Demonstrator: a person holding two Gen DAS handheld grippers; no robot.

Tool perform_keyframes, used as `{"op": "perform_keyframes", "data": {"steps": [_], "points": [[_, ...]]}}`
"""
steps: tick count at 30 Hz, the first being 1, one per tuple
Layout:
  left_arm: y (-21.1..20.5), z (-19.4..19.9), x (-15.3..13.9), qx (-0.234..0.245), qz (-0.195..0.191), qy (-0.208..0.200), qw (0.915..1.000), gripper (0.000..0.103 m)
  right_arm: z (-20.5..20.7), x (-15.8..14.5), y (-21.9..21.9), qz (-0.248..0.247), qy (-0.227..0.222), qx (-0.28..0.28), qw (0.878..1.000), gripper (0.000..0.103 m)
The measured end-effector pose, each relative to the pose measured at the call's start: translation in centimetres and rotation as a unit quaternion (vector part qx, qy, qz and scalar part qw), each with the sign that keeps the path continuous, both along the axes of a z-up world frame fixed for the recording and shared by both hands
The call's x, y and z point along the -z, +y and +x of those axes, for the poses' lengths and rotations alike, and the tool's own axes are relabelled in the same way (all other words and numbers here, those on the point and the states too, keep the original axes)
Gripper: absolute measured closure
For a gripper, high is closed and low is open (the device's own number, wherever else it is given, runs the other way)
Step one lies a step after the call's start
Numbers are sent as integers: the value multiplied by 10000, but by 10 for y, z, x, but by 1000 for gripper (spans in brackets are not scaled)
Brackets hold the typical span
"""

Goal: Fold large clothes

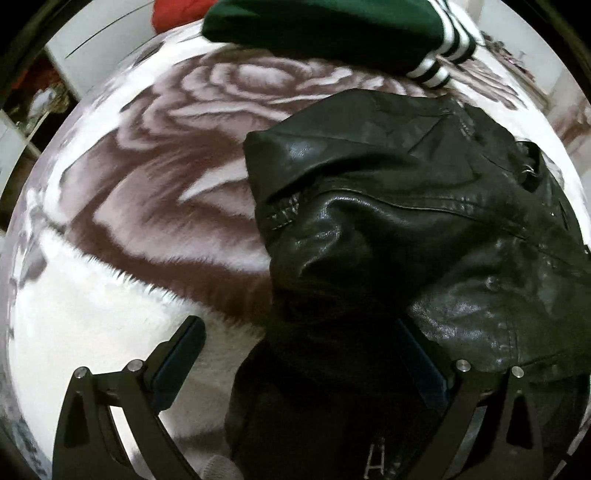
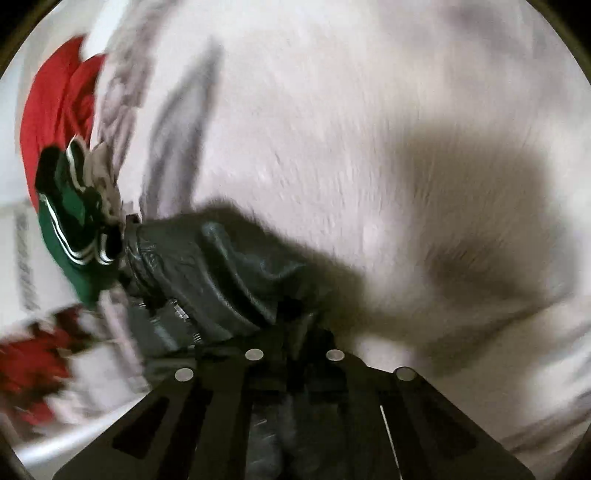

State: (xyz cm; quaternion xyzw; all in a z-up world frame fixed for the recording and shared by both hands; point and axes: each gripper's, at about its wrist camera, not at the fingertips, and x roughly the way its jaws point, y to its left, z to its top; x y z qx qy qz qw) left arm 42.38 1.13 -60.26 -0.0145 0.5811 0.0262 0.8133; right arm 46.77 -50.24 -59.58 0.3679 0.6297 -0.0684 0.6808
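- The black shiny leather jacket lies bunched up on a fluffy white blanket with a big brown rose pattern. In the left wrist view it fills the right half of the picture.
- A dark fold of the jacket hangs down between the two fingers of the left hand-held gripper. The fingers are spread wide apart, so this gripper is open. One blue-padded finger sits over the white blanket, not touching the jacket. The other finger is partly hidden at the jacket's edge.
- In the right wrist view the picture is blurry. The jacket runs right up to the right hand-held gripper. Its two fingers are pressed close together with jacket leather right at them, so it looks closed on the jacket.
- A dark green garment with white stripes lies past the jacket, just beside it.
- A red cloth lies behind the green garment.
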Motion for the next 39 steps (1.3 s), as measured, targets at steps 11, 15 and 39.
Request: {"op": "perform_keyframes", "data": {"steps": [11,15,39], "points": [[-14,-26,-42,185,690,32,9974,0,-83,-42,11,157,508,-1070,9928,51],[-20,-60,-48,391,997,5,9942,0,-112,-20,79,9,946,-1930,9766,51],[-1,-98,-40,340,564,-239,9975,0,-204,-91,59,-487,1025,-939,9891,45]]}}
